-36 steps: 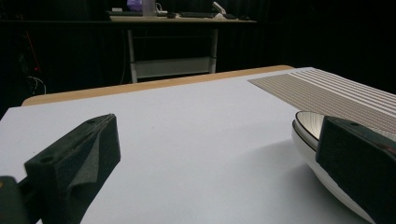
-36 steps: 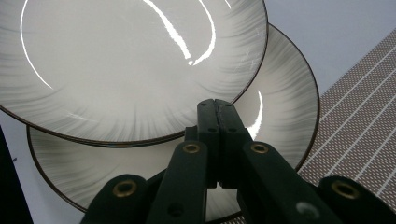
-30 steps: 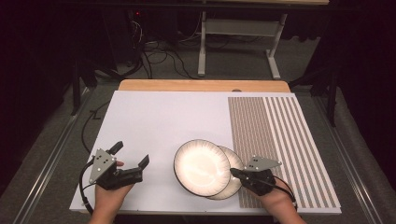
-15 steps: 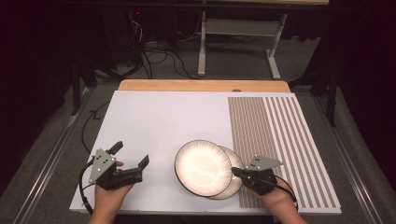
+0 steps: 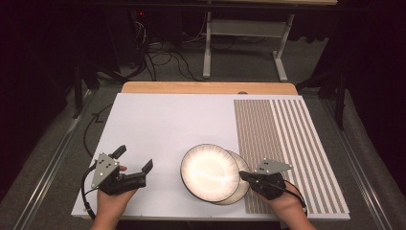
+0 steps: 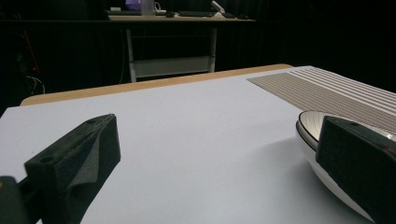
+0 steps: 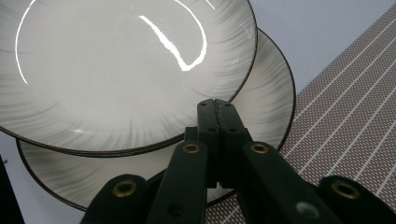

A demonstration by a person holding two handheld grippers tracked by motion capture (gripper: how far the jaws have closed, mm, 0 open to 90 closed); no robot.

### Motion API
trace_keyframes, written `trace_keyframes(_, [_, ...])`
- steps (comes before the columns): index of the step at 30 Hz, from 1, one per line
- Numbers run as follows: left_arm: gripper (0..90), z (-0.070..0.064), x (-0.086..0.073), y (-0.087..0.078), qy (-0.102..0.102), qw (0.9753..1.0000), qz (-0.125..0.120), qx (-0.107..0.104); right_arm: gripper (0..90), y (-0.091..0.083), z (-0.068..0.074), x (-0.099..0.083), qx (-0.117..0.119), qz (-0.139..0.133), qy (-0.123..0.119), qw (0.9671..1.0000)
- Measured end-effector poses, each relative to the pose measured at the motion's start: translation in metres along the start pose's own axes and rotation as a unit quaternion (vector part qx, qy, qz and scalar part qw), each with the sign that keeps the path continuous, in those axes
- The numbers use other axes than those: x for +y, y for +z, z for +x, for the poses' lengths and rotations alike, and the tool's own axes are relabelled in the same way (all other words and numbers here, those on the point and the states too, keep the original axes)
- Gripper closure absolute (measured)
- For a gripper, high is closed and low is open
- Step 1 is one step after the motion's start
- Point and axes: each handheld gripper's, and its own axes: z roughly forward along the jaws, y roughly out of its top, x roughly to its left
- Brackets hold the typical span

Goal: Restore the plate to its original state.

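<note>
Two pale plates with dark rims lie stacked and offset on the white table top. The upper plate [image 5: 209,172] [image 7: 116,70] covers most of the lower plate [image 5: 243,188] [image 7: 273,102]. My right gripper [image 5: 242,175] [image 7: 215,105] is shut, its joined tips over the lower plate and at the upper plate's right rim; nothing shows between the jaws. My left gripper [image 5: 133,158] [image 6: 215,158] rests open near the table's front left, well apart from the plates. In the left gripper view, a plate's rim [image 6: 308,133] peeks out past the right jaw.
A brown striped mat [image 5: 287,143] covers the right part of the white table top [image 5: 167,120], and the lower plate overlaps its edge. A wooden strip [image 5: 206,87] runs along the far edge. Cables and a metal stand [image 5: 239,43] are on the floor beyond.
Almost nothing differs: the right gripper and upper plate have shifted only slightly. The left gripper has stayed open in the same place.
</note>
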Motion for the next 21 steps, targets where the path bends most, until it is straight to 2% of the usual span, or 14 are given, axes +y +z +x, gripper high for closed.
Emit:
trace_keyframes(17, [0.6, 0.000, 0.000, 0.000, -0.001, 1.0000, 0.000, -0.001, 90.0, -0.005, -0.005, -0.001, -0.012, -0.006, 0.009, 0.9999])
trace_keyframes(21, [0.6, 0.000, 0.000, 0.000, -0.001, 1.0000, 0.001, -0.001, 90.0, -0.009, -0.011, -0.003, -0.017, -0.006, 0.017, 0.9997])
